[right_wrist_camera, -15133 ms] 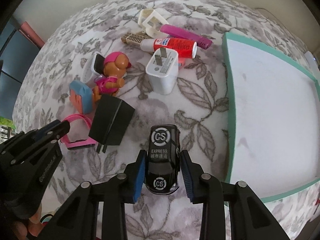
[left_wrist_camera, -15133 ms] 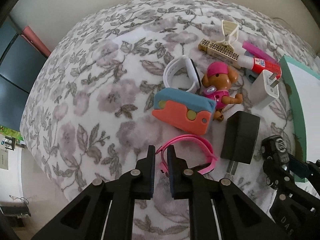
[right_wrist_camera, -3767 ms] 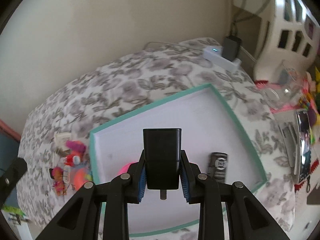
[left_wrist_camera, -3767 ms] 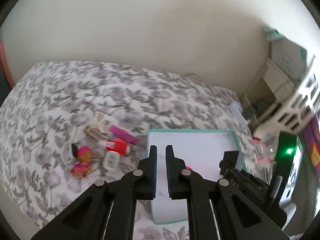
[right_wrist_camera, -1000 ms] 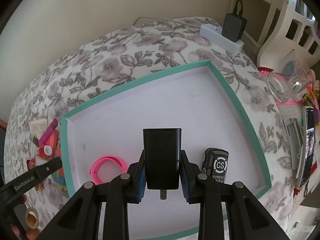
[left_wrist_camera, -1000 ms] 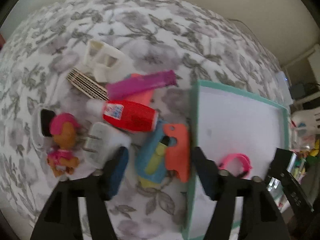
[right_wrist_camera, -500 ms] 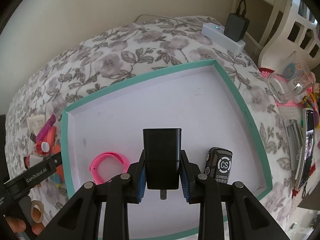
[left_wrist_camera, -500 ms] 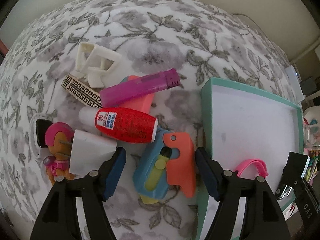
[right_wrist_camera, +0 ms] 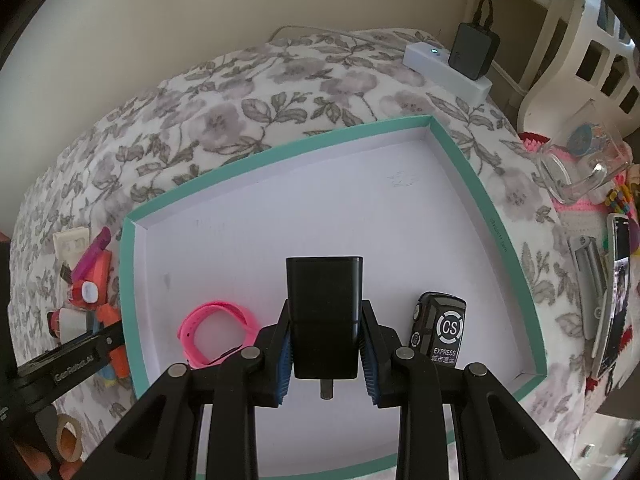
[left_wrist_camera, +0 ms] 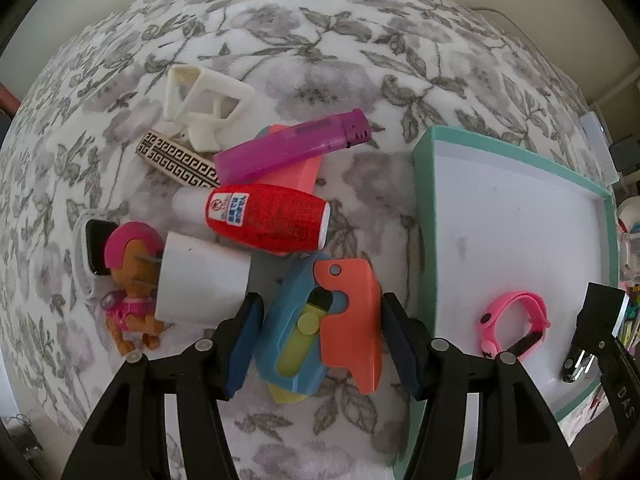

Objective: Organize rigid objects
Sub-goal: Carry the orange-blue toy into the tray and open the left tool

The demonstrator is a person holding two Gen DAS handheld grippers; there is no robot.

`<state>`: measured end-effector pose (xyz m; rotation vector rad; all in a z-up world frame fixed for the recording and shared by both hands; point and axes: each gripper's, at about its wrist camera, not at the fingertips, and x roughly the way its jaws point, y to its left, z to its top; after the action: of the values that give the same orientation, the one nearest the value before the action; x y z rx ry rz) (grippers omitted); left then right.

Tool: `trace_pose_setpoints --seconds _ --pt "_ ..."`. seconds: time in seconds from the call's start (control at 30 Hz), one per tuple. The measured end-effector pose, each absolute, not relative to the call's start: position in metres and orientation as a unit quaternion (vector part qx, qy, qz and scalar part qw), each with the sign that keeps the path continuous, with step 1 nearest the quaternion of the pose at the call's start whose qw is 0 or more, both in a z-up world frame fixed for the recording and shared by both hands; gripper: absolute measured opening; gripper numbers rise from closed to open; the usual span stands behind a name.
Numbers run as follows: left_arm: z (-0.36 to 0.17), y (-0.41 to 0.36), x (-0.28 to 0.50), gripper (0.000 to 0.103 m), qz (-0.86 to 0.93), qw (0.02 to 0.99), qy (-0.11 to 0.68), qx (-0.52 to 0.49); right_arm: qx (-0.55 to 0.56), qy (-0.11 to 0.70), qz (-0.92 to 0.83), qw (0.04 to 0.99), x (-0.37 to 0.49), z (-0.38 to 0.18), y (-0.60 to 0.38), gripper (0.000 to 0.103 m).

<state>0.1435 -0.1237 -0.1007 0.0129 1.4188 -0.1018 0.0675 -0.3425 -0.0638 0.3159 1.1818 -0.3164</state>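
Surface: a bed under a grey floral blanket point(left_wrist_camera: 320, 48), cream wall behind, with a shallow teal-rimmed white cardboard box lid point(right_wrist_camera: 472, 184) lying on it.
Left tool point(left_wrist_camera: 320, 340): pointing straight down, its jaws half spread and just now closing around the blue and orange plastic toy with a yellow slider point(left_wrist_camera: 320, 320); narrow gaps show on both sides, so nothing is gripped yet.
Right tool point(right_wrist_camera: 325, 344): clenched on a black rectangular plug-in charger point(right_wrist_camera: 324, 312), prongs toward the camera, held over the lid's floor.
Already in lid: a pink silicone wristband point(right_wrist_camera: 216, 332) at the charger's 9 o'clock and a small black toy car marked CS point(right_wrist_camera: 438, 332) at its 3 o'clock.
Waiting pile: at the toy's 12 o'clock a red bottle with a white cap point(left_wrist_camera: 264, 218); further up a purple lighter point(left_wrist_camera: 292, 148), a cream plastic frame point(left_wrist_camera: 204, 100) and a key-patterned bar point(left_wrist_camera: 176, 158); at 9 to 10 o'clock a white charger block point(left_wrist_camera: 200, 284) and a pink-capped doll point(left_wrist_camera: 128, 280).
Risk, left: the left pad point(left_wrist_camera: 244, 340) sits just beside the white block and may nudge it; the toy's uneven, stepped outline could let it twist or slip as the pads meet.
Risk, right: released from here the charger could tumble onto the wristband or car.
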Motion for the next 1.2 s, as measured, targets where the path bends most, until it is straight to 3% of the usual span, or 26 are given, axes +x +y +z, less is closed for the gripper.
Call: trace_pose_setpoints --seconds 0.47,0.77,1.2 --pt "0.008 -0.139 0.117 0.061 -0.110 0.838 0.534 -0.012 0.154 0.510 -0.166 0.830 0.063 -0.034 -0.353 0.030" --pt "-0.031 -0.205 0.121 0.061 -0.154 0.830 0.535 0.036 0.155 0.539 -0.177 0.809 0.061 -0.062 -0.364 0.031" --pt "-0.061 -0.199 0.131 0.062 -0.140 0.816 0.560 0.028 0.144 0.557 -0.171 0.800 0.065 -0.075 -0.359 0.031"
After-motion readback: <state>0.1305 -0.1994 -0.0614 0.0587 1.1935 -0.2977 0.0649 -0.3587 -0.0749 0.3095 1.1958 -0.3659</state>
